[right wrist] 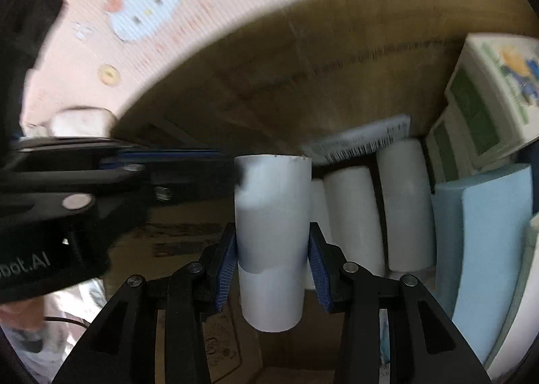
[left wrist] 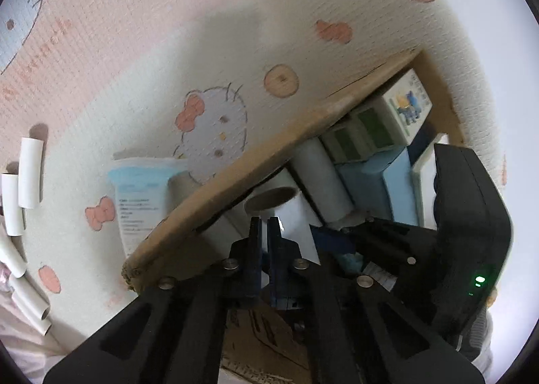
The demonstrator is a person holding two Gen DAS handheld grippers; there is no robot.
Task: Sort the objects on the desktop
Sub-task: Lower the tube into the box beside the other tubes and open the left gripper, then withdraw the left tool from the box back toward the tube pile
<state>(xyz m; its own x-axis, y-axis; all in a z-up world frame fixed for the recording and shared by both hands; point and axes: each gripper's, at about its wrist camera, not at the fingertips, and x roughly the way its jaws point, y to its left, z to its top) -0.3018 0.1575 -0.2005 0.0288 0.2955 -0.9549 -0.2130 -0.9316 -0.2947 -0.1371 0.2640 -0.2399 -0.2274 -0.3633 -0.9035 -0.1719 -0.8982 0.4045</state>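
My right gripper is shut on a white cardboard tube, its blue pads pressing both sides. The tube stands upright inside a brown cardboard box. In the left wrist view the same tube shows its open top end just beyond my left gripper, whose fingers stand almost together, shut, at the tube's near rim. Whether they pinch the rim I cannot tell. In the right wrist view the left gripper reaches in from the left, blurred, up to the tube's top edge.
In the box lie more white tubes, a light blue foam block and green-and-white cartons. Outside on the cartoon mat are several white tubes at the left and a blue-topped pouch against the box.
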